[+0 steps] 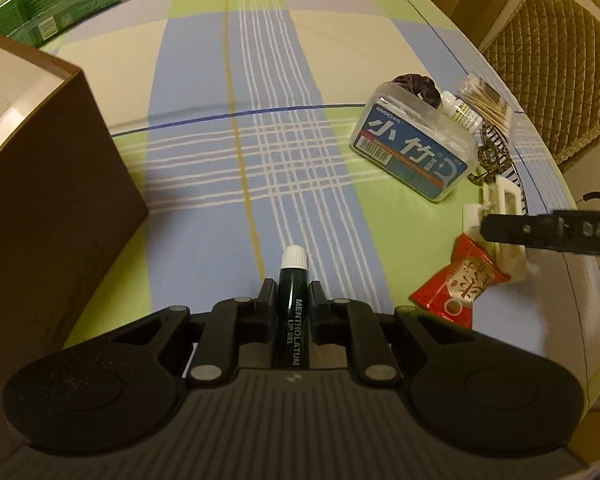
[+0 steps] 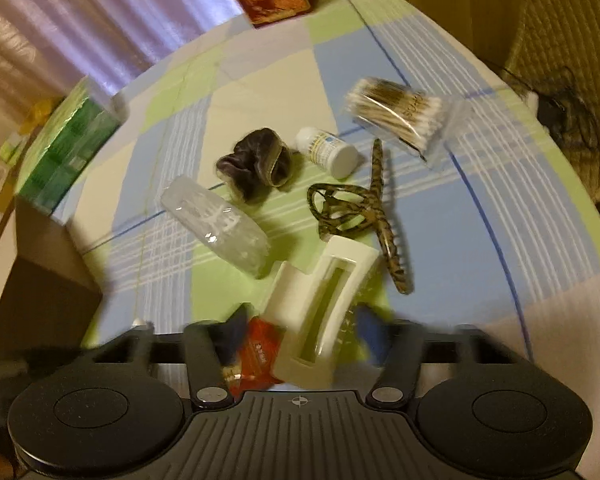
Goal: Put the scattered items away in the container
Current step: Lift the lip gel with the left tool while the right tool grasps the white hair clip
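A dark green lip gel tube with a white cap was held above the table's near edge, the brown cardboard box at the left edge, remaining items clustered toward the right edge.

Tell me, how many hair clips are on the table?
2. A white hair clip lies just ahead of the right gripper, and a leopard-print hair clip lies just beyond it. More may be hidden.
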